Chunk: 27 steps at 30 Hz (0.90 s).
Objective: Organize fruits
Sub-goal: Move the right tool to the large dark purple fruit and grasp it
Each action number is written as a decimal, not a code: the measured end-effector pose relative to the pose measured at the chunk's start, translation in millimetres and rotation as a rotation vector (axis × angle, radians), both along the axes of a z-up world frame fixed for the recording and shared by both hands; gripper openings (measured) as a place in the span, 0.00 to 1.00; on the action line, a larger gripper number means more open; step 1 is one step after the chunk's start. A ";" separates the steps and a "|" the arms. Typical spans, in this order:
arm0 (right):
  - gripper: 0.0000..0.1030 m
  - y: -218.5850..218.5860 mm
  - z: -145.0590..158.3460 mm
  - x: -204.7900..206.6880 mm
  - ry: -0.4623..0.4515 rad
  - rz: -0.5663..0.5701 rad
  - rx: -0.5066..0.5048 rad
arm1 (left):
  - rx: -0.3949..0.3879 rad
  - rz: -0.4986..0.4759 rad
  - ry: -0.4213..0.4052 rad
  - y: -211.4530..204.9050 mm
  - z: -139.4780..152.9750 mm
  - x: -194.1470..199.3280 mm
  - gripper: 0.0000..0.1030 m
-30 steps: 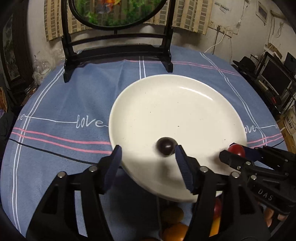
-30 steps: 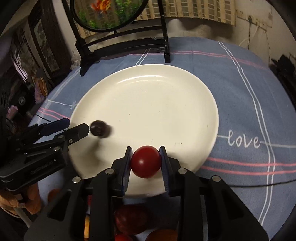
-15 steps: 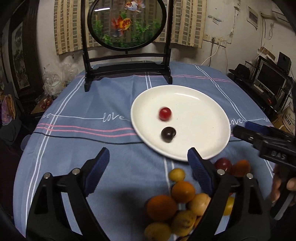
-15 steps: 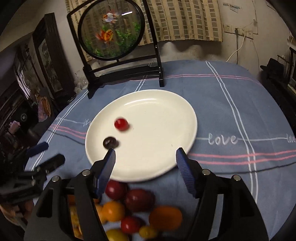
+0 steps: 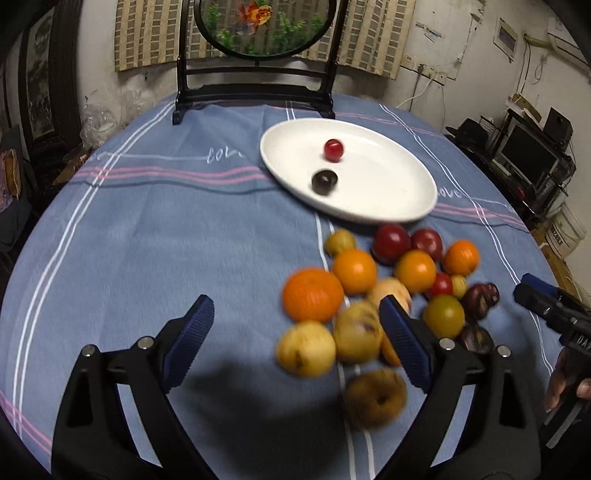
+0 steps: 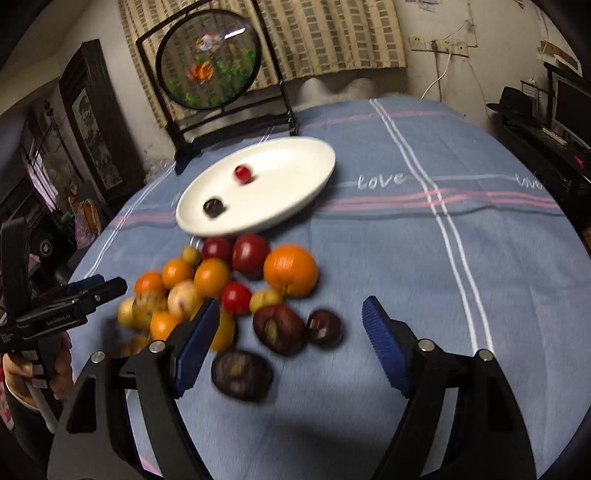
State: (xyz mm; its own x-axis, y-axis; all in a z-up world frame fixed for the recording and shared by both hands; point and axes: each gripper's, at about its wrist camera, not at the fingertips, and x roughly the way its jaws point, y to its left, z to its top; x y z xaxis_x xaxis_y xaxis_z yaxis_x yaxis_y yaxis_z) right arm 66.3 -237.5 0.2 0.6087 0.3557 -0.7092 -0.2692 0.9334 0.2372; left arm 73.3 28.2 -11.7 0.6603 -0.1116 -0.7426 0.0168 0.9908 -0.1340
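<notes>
Far left of the left-wrist view: blue tablecloth (image 5: 147,240) with white and pink stripes, bare of fruit. Behind it, one round goldfish screen (image 5: 264,26) on a black stand, at the table's far edge.

Low in the same view, left gripper (image 5: 295,336): jaws wide and opening, nothing pinched; only cloth and the blurred near edge of the fruit heap seen between the blue pads. Released.

Right of centre, one white plate (image 5: 388,199), holding exactly two fruits: one small red tomato (image 5: 334,150) toward the far side, one dark plum (image 5: 324,181) nearer, well apart from each other.

Just in front of the plate, on the cloth, the fruit pile (image 5: 388,288). Counted as far as the blur allows: four oranges, the largest (image 5: 313,294) at the pile's left; two dark red plums (image 5: 391,243) touching the plate's near rim; one more small red tomato (image 5: 441,284) in the middle; several yellow and yellow-green fruits, number unclear; one brownish fruit (image 5: 375,400) nearest the camera; three dark purple ones (image 6: 279,328) at the right edge, seen best from the right wrist.

Furthest right, right gripper (image 6: 291,336): jaws spread and opening, hanging over those dark fruits, pads clear of all of them. Released.
</notes>
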 end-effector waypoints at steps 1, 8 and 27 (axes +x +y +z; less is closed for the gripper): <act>0.78 3.4 -0.8 -6.3 -0.006 0.029 -0.022 | -0.005 -0.005 0.004 -1.2 -1.3 -3.8 0.90; 0.78 32.9 -16.1 -26.4 0.026 0.130 -0.087 | 0.000 -0.011 0.022 -5.4 -8.3 -20.6 0.90; 0.45 59.8 -39.8 -13.2 0.074 0.077 -0.206 | -0.012 -0.098 0.080 -14.5 -23.3 -33.5 0.91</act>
